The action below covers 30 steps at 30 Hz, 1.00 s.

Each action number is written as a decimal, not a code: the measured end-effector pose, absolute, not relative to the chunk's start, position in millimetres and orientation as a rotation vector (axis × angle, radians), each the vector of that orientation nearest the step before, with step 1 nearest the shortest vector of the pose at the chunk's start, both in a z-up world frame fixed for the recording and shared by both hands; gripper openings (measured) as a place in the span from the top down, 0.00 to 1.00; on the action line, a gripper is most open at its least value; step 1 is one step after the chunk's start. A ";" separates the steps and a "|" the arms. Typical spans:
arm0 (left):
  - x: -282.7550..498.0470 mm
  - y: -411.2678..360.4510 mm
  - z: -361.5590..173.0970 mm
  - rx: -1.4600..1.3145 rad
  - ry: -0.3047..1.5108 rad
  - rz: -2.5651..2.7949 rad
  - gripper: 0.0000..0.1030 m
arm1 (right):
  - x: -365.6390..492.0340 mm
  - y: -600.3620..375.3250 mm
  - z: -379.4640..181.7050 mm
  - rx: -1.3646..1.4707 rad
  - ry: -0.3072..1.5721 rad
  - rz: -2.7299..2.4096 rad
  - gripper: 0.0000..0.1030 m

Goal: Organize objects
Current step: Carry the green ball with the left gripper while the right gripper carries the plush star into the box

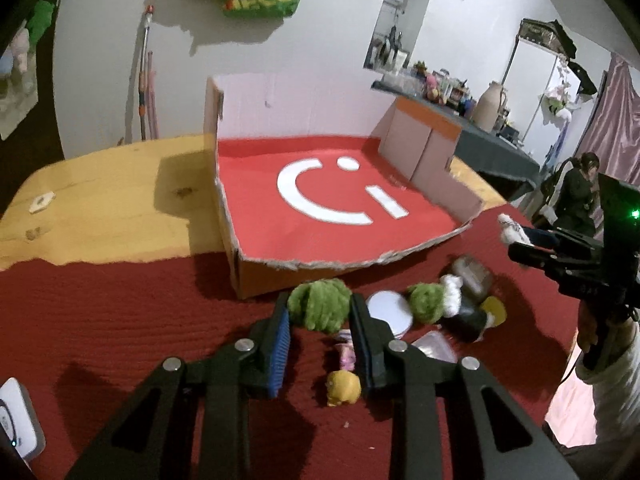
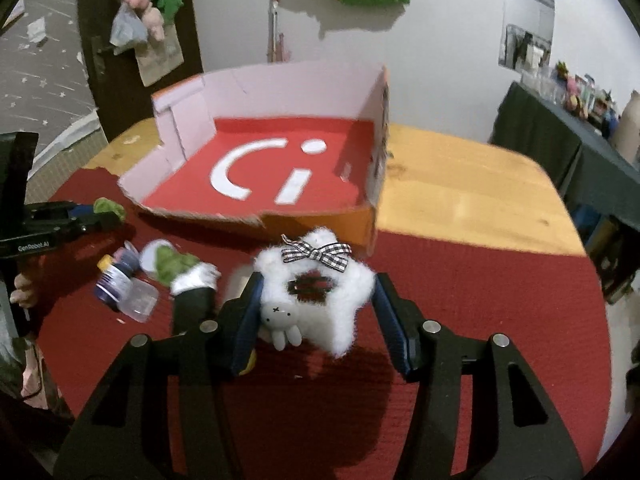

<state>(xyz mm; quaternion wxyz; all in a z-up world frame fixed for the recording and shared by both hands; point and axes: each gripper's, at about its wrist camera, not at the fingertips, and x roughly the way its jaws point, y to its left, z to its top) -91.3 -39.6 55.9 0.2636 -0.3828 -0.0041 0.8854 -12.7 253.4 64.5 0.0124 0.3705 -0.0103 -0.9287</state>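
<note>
**Both tongs loaded, box ahead: where this could slip**

Left tongs (image 1: pixel 320 320) are closed around a green plush (image 1: pixel 318 304), pinched near the fingertips only. Right tongs (image 2: pixel 316 312) look closed on a white fluffy star plush (image 2: pixel 320 280) with a checked bow and a small bunny charm; its left side presses the left pad, but I cannot tell whether the right pad actually touches the fur or sits just beside it.

Ahead of both tongs stands the cardboard box (image 1: pixel 424 148) with its red floor and torn, low front edge; nothing lies in it that I can see. Just below and to the right of my left tongs, a clutter rests on the red cloth (image 1: pixel 120 320): a yellow figure (image 1: pixel 342 388), a white round lid (image 1: pixel 390 312), a second green plush (image 1: pixel 426 302) and a dark bottle (image 1: pixel 474 318).

Risks as I judge them:
- The star plush is soft and bulky, so a loose grip could let it sag out before it clears the torn edge.
- The bunny charm dangles low and could snag that ragged cardboard.
- The green plush is held shallowly, so a quick swing may flick it free.
- Both tongs heading for the same box could collide.
</note>
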 end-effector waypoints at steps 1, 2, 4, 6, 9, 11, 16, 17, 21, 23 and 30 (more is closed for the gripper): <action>-87.9 -40.4 60.4 -1.022 -0.017 2.400 0.71 | -11.4 251.0 67.8 1.143 -0.035 -2.896 0.49; -85.0 -41.1 63.7 -1.013 -0.022 2.403 0.71 | -9.9 249.0 70.4 1.133 -0.037 -2.900 0.49; -79.1 -43.1 70.5 -0.997 -0.033 2.411 0.71 | -5.7 245.3 75.1 1.110 -0.046 -2.903 0.49; -74.3 -44.6 75.4 -0.981 -0.038 2.418 0.71 | -3.1 242.5 78.4 1.091 -0.060 -2.904 0.49; -68.1 -47.4 82.2 -0.961 -0.049 2.425 0.71 | 0.7 238.6 82.4 1.073 -0.061 -2.907 0.49; -65.4 -49.2 86.1 -0.956 -0.056 2.428 0.71 | 2.8 236.9 84.3 1.064 -0.063 -2.912 0.49; -63.0 -50.2 92.8 -0.937 -0.065 2.440 0.71 | 2.4 234.2 89.1 1.040 -0.065 -2.930 0.49; -63.7 -49.4 94.7 -0.935 -0.066 2.440 0.71 | 0.8 233.9 90.2 1.037 -0.066 -2.931 0.49; -74.5 -41.7 102.5 -0.935 -0.049 2.445 0.71 | -12.6 233.5 99.7 1.014 -0.042 -2.948 0.49; -83.9 -36.4 105.2 -0.942 -0.036 2.441 0.71 | -25.4 235.1 104.7 1.015 -0.028 -2.952 0.49; -140.8 -8.9 100.4 -1.082 0.036 2.391 0.71 | -88.3 238.4 105.0 1.131 0.031 -2.941 0.49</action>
